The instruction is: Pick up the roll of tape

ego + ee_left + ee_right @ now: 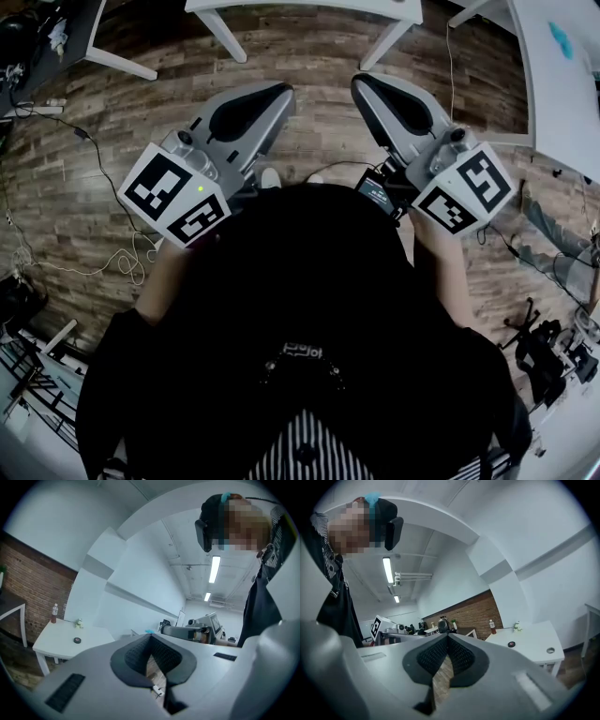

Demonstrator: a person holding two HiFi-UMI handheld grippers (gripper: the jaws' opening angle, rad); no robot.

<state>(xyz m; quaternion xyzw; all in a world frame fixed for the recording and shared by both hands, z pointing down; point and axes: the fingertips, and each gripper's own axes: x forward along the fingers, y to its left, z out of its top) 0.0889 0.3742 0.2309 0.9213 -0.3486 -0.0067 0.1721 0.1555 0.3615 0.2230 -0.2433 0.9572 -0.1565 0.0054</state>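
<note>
- Presently the left tongs (150, 638) and right tongs (447, 637) are pressing together, pinching nothing, dimpled black pads (433, 658) meeting.
- Small black ring-shaped roll of tape (77, 640) is lying flat on the smooth white bench (51, 641), well apart.

The right claw (447, 641) is closed with nothing in it. Far off, a white counter (532, 640) holds a small dark tape roll (512, 644) and a bottle (491, 626).
</note>
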